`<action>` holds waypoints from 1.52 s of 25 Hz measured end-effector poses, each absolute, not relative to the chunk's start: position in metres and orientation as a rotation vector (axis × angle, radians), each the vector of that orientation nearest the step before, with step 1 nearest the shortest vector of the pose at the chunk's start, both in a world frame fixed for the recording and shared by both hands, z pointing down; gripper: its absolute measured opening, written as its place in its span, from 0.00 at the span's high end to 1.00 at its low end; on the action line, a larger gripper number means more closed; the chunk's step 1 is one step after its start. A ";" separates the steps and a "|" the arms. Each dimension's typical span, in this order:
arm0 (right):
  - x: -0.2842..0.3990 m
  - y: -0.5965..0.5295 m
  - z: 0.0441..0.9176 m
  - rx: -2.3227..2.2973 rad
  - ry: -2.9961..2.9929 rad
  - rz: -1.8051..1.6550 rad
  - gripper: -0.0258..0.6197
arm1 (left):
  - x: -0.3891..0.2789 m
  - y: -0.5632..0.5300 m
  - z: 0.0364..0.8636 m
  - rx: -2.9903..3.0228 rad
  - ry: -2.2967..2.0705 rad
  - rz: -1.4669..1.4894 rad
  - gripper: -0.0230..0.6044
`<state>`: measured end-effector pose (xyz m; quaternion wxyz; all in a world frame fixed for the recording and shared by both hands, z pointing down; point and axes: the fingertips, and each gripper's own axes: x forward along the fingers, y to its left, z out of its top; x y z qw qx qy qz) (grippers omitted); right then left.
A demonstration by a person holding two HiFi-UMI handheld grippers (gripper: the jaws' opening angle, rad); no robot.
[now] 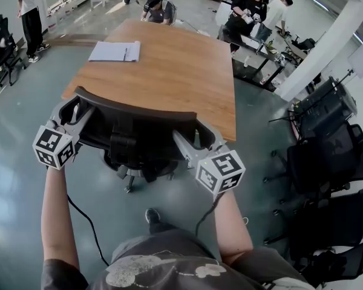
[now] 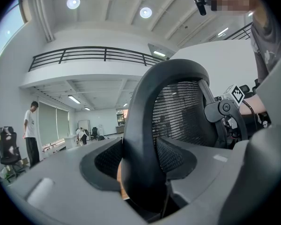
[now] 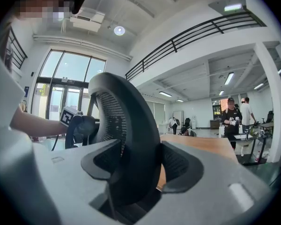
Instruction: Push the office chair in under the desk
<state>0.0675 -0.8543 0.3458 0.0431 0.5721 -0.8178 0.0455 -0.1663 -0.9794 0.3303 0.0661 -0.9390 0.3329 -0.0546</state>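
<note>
A black mesh office chair (image 1: 136, 110) stands at the near edge of the wooden desk (image 1: 169, 71), its seat partly under the top. My left gripper (image 1: 78, 110) is shut on the left edge of the backrest frame. My right gripper (image 1: 199, 139) is shut on the right edge. In the left gripper view the curved black frame (image 2: 145, 125) fills the gap between the pads of the left gripper (image 2: 140, 168). The right gripper view shows the same frame (image 3: 131, 125) clamped in the right gripper (image 3: 136, 165), with the desk top (image 3: 201, 144) behind it.
A white notepad with a pen (image 1: 115, 51) lies on the desk's far left. Several black office chairs (image 1: 327, 156) crowd the right side. People stand and sit at the far end (image 1: 248, 11) and far left (image 1: 30, 17). A cable (image 1: 88, 222) trails on the grey floor.
</note>
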 end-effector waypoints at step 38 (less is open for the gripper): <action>-0.027 -0.698 0.289 1.750 -2.518 -0.319 0.97 | -0.180 -0.755 0.320 -2.861 1.079 -0.020 0.93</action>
